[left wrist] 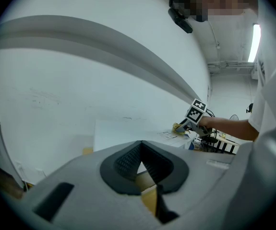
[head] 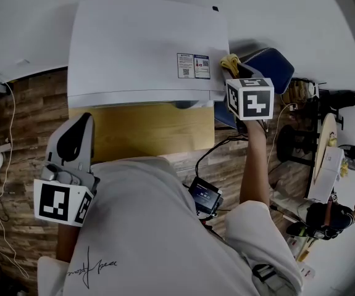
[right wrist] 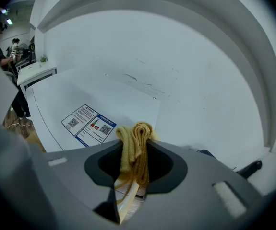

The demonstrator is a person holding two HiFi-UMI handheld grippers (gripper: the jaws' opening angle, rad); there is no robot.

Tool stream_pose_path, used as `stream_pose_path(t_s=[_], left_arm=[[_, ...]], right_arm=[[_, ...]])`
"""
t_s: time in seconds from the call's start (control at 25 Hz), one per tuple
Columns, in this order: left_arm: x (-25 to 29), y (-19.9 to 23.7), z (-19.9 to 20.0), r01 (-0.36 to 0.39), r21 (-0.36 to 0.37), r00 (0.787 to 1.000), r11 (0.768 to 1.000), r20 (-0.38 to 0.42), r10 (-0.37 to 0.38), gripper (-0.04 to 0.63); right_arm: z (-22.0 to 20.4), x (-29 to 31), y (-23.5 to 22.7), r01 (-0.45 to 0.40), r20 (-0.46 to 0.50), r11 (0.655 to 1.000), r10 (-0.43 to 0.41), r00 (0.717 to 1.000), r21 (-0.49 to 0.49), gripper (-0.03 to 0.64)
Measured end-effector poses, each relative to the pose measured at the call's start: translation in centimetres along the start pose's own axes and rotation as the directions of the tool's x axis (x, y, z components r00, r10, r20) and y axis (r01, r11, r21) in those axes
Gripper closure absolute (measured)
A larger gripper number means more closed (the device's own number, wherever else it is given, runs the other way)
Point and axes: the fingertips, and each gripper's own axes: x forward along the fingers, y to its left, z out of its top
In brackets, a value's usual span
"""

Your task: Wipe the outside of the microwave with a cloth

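head view first: the microwave (head: 146,48) sits against the far wall on a yellowish wooden stand (head: 146,131), its white top smooth and matte, with a small printed label (head: 194,65) near the right edge. the right gripper (head: 236,73) reaches out to the microwave's far right corner with a yellow cloth (head: 229,62) at its tip, so i'd judge the right side or the top edge is where the wiping goes on. the left gripper (head: 81,125) hangs near the person's body, left of the stand and well apart from the microwave, looking parked out of the way. left gripper view now: the left gripper (left wrist: 140,150) has its ribbed black pads drawn together in a narrow v with nothing pinched between them. beyond them the microwave (left wrist: 123,131) shows as a pale flat box, and over on the right the right gripper (left wrist: 188,123) carries the cloth (left wrist: 178,127) at the box's corner. right gripper view: the right gripper (right wrist: 135,164) is clamped on the cloth (right wrist: 135,147), a soft, looped, terry-like fabric folded into thick ridges that stand up past the pads, a wad that should press well onto a flat panel. the microwave (right wrist: 94,99) spreads out to the left, hard and glossy-white, label (right wrist: 90,123) facing up.
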Motion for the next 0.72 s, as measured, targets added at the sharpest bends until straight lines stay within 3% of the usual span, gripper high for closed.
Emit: stream_pose_path(t_s=[0.72], left_arm=[[-0.8, 0.1, -0.3, 0.0, -0.009, 1.0, 1.0, 0.011, 0.0, 0.604]], right_arm=[[2.1, -0.6, 5.1, -0.025, 0.031, 0.995, 0.028, 0.999, -0.092, 0.494]])
